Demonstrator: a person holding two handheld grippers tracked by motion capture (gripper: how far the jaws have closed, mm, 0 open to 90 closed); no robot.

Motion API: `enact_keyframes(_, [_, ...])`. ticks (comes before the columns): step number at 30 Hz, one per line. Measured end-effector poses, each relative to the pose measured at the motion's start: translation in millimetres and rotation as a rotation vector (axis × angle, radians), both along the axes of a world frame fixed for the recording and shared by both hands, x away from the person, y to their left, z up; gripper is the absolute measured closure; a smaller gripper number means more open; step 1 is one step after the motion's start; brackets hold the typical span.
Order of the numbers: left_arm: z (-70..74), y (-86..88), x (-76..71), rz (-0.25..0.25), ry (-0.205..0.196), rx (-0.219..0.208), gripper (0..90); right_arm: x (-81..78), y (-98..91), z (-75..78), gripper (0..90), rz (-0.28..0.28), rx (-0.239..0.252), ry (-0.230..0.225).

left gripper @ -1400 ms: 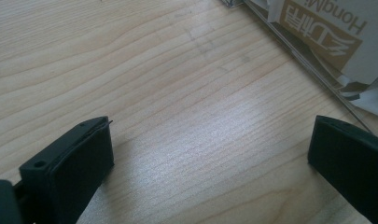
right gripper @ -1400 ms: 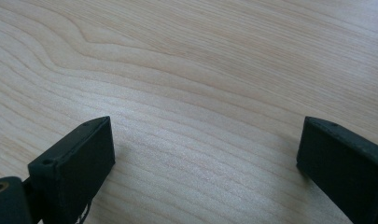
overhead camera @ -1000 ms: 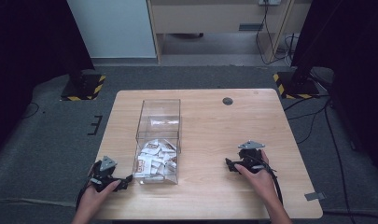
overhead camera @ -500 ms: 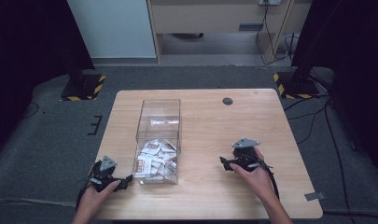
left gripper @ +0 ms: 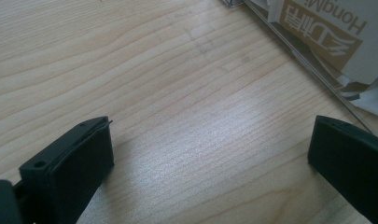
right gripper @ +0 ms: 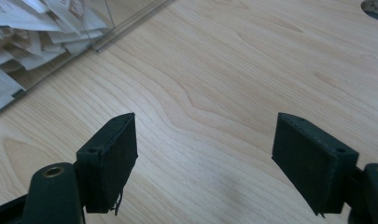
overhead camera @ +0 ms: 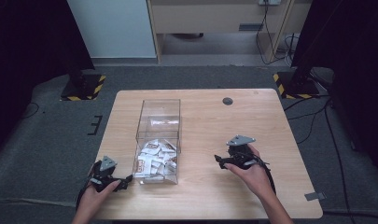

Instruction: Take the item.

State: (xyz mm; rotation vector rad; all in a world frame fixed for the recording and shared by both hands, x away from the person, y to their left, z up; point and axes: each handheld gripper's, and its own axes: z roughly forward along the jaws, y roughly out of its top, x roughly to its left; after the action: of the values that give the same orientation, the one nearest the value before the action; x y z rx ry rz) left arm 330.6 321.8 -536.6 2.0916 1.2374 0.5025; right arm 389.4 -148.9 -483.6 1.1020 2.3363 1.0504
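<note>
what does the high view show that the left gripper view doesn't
High view alone: the whole clear box on the table, both hands, the right gripper, a dark round disc near the far edge, and the floor around.

Left gripper view alone: the brown print on one packet behind the box wall, read close up, and the left gripper with its jaws wide apart over bare wood.

Both: the wooden tabletop, the box and its white packets.
</note>
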Motion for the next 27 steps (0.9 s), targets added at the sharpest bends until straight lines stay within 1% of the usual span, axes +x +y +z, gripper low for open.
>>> enact_keyframes(7, [0.1, 0.2, 0.0, -0.001, 0.0, 0.002, 0.0, -0.4, 8.3, 10.1, 27.9, 0.028, 0.017, -0.01])
enact_keyframes(8, [0.1, 0.1, 0.0, -0.001, 0.0, 0.002, 0.0, -0.9, 10.6, 13.5, 30.4, 0.036, 0.03, -0.013])
enact_keyframes(14, [0.1, 0.2, 0.0, -0.002, 0.001, 0.002, 0.0, -1.7, 17.0, 20.8, 35.3, 0.066, 0.037, -0.025])
enact_keyframes(17, [0.0, 0.1, 0.0, -0.001, 0.0, 0.0, 0.0, -1.6, 21.8, 24.8, 37.4, 0.076, 0.039, -0.03])
enact_keyframes(21, [0.0, 0.0, 0.0, 0.0, 0.0, 0.0, 0.0, -1.7, 30.5, 34.7, 41.4, 0.099, 0.055, -0.037])
enact_keyframes(27, [0.0, 0.0, 0.0, 0.0, 0.0, 0.0, 0.0, -1.1, 41.2, 44.8, 46.3, 0.129, 0.069, -0.042])
